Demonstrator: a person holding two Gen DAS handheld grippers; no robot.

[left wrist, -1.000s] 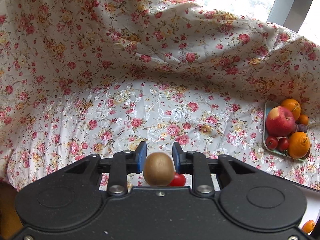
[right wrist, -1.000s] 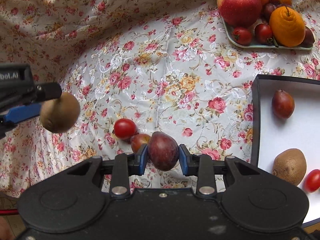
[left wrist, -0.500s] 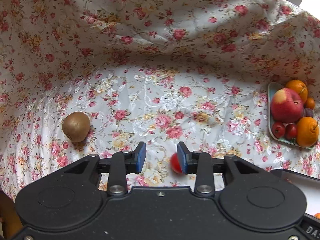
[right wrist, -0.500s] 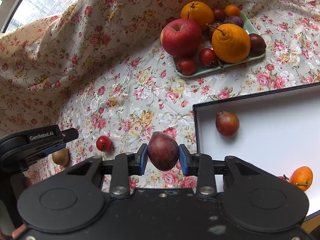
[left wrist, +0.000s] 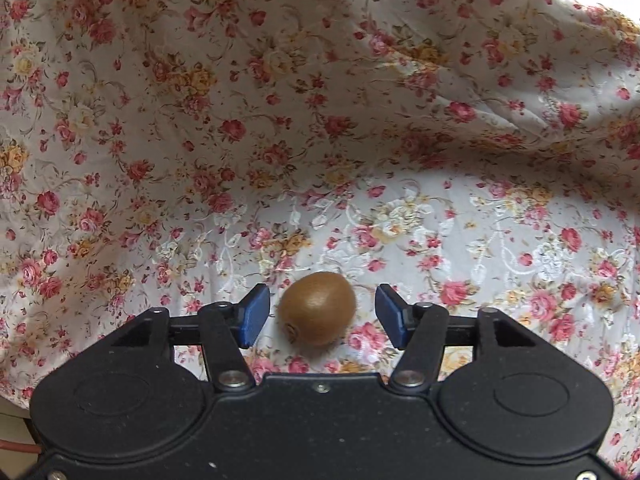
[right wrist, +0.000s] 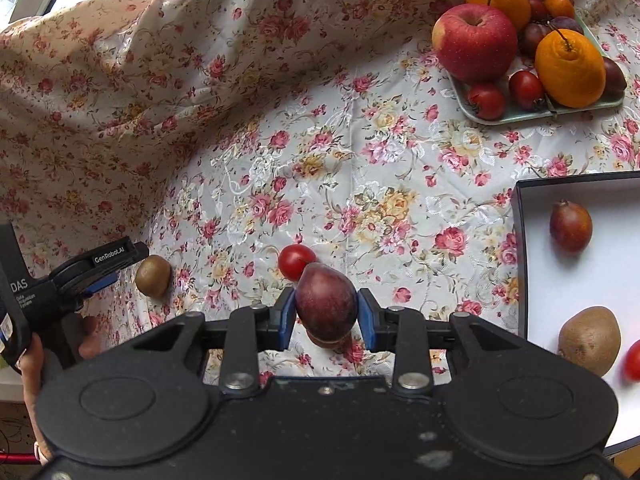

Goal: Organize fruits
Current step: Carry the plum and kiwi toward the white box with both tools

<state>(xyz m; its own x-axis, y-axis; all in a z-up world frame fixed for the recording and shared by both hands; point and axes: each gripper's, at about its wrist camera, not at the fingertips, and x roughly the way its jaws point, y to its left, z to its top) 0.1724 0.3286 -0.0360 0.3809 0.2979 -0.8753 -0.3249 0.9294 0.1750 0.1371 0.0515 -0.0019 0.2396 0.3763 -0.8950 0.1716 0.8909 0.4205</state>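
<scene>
Left wrist view: the left gripper (left wrist: 318,314) hangs over the floral cloth (left wrist: 320,120) with a kiwi (left wrist: 317,309) lying between its blue pads (left wrist: 253,314). The jaws have just been opening and now stand clear of the fruit on both sides, so nothing is gripped. The step in hand looks like a pick of this kiwi — the next move calls for squaring the jaws on it and closing across its shorter width, gently, since an egg-shaped fruit may roll or squirt out.

Right wrist view: the right gripper (right wrist: 326,314) is clamped on a dark red plum (right wrist: 326,300), raised above the cloth. A cherry tomato (right wrist: 295,261) lies on the cloth just behind the plum, and another fruit shows partly beneath it. At far left a hand (right wrist: 34,360) holds the left gripper beside the same kiwi (right wrist: 153,276).

Containers — the pale green tray (right wrist: 520,118) at upper right carries an apple (right wrist: 474,42), two oranges, cherry tomatoes and dark plums. The black-rimmed white box (right wrist: 519,240) at right holds a reddish-brown fruit (right wrist: 570,222), a second kiwi (right wrist: 589,340) and a blurred red tomato at the edge. The plum probably goes into this box.
</scene>
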